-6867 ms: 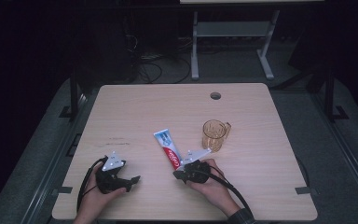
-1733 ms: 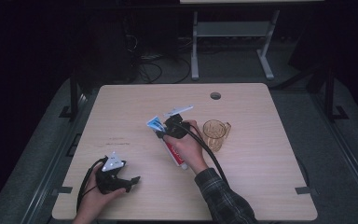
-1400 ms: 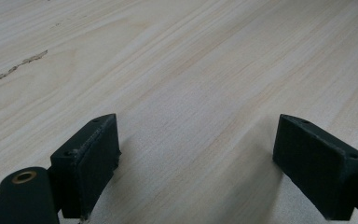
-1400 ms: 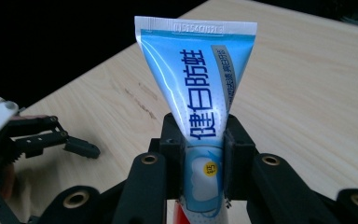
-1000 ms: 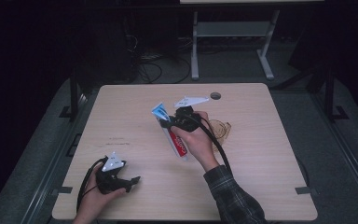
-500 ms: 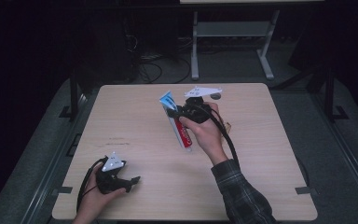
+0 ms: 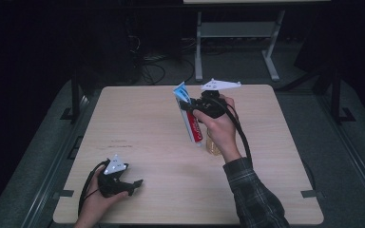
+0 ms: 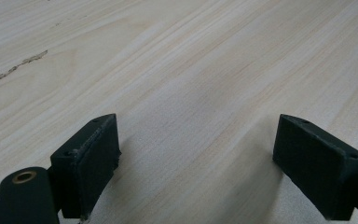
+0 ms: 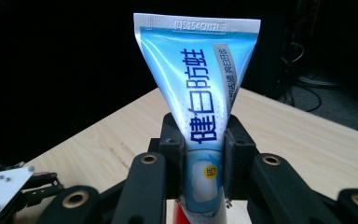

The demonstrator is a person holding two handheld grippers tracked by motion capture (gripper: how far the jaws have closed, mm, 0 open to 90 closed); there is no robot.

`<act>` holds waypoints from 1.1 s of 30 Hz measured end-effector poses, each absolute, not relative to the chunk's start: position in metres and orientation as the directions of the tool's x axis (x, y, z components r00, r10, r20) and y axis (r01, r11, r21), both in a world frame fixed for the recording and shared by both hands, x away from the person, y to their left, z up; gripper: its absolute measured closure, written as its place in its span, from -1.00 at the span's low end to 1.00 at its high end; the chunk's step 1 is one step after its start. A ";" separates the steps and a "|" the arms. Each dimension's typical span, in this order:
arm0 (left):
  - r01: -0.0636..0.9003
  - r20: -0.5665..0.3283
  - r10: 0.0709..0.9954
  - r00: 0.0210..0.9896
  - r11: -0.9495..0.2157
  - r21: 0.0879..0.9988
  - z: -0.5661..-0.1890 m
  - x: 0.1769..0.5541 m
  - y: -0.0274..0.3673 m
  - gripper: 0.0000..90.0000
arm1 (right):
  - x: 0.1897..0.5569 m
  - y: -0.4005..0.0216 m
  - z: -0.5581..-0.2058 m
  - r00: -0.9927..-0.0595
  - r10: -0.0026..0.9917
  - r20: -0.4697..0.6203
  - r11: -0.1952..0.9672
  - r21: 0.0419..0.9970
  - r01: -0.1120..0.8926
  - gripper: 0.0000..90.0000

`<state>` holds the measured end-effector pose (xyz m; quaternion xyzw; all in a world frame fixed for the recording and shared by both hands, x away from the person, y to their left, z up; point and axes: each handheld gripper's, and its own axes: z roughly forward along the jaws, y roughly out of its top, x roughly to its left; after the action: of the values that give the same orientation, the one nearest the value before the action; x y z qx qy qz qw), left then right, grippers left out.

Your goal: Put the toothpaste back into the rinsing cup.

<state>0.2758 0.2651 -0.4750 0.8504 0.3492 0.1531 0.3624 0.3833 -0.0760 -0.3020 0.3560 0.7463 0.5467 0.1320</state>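
High view: right gripper [image 7: 190,108] is held up over the far-middle part of the table [image 7: 138,114], clamped on a toothpaste tube [image 7: 190,118]. Tube is off the table, hanging roughly upright w/ slight tilt, flat crimped blue end up, red end down toward the tabletop. Grey three-cornered plate [image 7: 220,85] sits on top of the gripper, black cable [image 7: 240,135] trails down along the forearm, plaid sleeve [image 7: 256,192] at bottom. Right hand [image 7: 218,130] wraps the gripper body; something amber/see-through [image 7: 213,146] peeks out just under the hand, mostly hidden, can't tell what it is. Right gripper view: jaws pinch the tube [image 9: 200,98] from both sides about mid-length, pads pressed on it, narrow gap set by tube thickness; blue/white upper part w/ dark blue print rises above the jaws, crimp at top, red bit shows below the pads. Table edge and dark room behind; left gripper's white plate [image 9: 2,186] visible low left corner, well apart. Left gripper [image 7: 132,185] rests near the front-left part of the table in the left hand [image 7: 97,202], well apart from tube and right gripper. Left gripper view: both black pads [image 8: 91,161] stand wide apart, nothing btwn them, just bare wood grain of the table [image 8: 191,70] and a faint scuff mark [image 8: 14,70] at upper left. Jaws low over the table surface, can't tell if touching.
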 end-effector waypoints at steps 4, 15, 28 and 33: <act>0.483 0.007 0.705 0.709 -0.493 0.724 -0.475 0.276 0.265 -0.70 | 0.387 -0.087 -0.299 -0.698 0.689 0.195 0.125 0.916 0.380 0.63; 0.483 0.008 0.705 0.709 -0.493 0.724 -0.475 0.276 0.265 -0.70 | 0.394 -0.114 -0.293 -0.655 0.734 0.180 0.101 0.924 0.368 0.62; 0.483 0.008 0.705 0.709 -0.493 0.724 -0.475 0.276 0.265 -0.70 | 0.401 -0.134 -0.300 -0.625 0.767 0.144 0.113 0.929 0.353 0.62; 0.483 0.008 0.705 0.709 -0.493 0.724 -0.475 0.276 0.265 -0.70 | 0.404 -0.140 -0.306 -0.619 0.772 0.143 0.112 0.928 0.354 0.61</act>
<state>0.2758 0.2651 -0.4751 0.8503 0.3493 0.1536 0.3625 0.4036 -0.1399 -0.3065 0.3910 0.7201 0.5396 0.1936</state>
